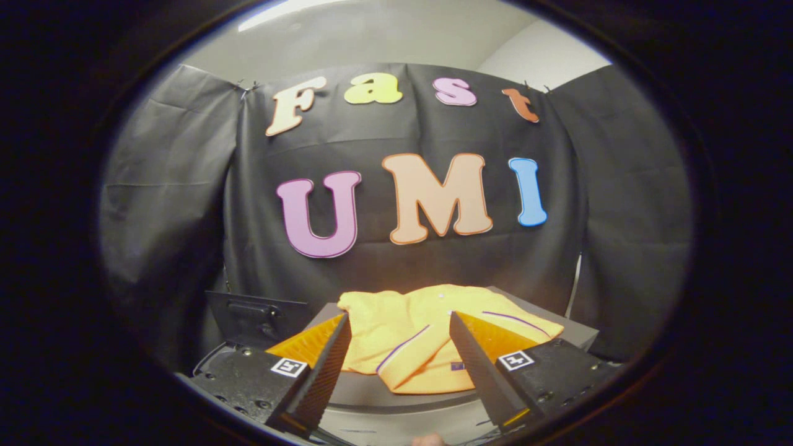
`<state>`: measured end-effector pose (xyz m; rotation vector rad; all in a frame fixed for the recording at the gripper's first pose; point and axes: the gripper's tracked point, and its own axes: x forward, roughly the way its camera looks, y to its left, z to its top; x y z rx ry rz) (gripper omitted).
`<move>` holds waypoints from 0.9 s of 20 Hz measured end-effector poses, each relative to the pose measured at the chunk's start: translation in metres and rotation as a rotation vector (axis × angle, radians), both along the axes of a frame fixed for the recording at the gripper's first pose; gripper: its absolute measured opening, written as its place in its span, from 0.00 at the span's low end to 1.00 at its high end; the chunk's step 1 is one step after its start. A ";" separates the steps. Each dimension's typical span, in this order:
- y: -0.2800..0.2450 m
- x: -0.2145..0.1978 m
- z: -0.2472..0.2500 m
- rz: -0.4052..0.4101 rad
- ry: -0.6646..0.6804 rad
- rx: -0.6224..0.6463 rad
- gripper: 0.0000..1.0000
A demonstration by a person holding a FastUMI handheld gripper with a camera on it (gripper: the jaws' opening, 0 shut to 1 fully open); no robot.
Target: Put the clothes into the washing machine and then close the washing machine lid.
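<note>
The gripper has its two fingers spread wide apart, with nothing pinched between them. Their tips point toward a yellow shirt that lies just ahead, seen through the gap between them. The shirt is crumpled and partly folded, with thin dark stripes running across it and a couple of small pale buttons near its upper fold; one thick folded part of it (it may be a sleeve or a collar, I cannot tell which) hangs toward the near edge. It rests on a grey, flat surface that looks like the top of the washing machine or a counter; the pictures do not settle which, and a rounded pale rim curves below the shirt between the fingers. The right fingertip overlaps the shirt's right part in the view, but whether it touches the cloth cannot be told. To the left of the shirt, beyond the left finger, a dark panel stands tilted upright at the far left edge of the surface; it may be the raised lid, though that is not sure. Behind everything hangs the black cloth wall of the booth, creased and pinned at the top, with a pale room wall above it.
</note>
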<state>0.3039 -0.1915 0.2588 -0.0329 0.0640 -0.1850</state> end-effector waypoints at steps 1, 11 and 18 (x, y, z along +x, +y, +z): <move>-0.005 0.006 -0.003 -0.009 0.021 0.008 0.96; -0.028 0.044 -0.035 -0.040 0.255 -0.078 0.97; -0.054 0.075 -0.056 -0.128 0.369 -0.099 0.99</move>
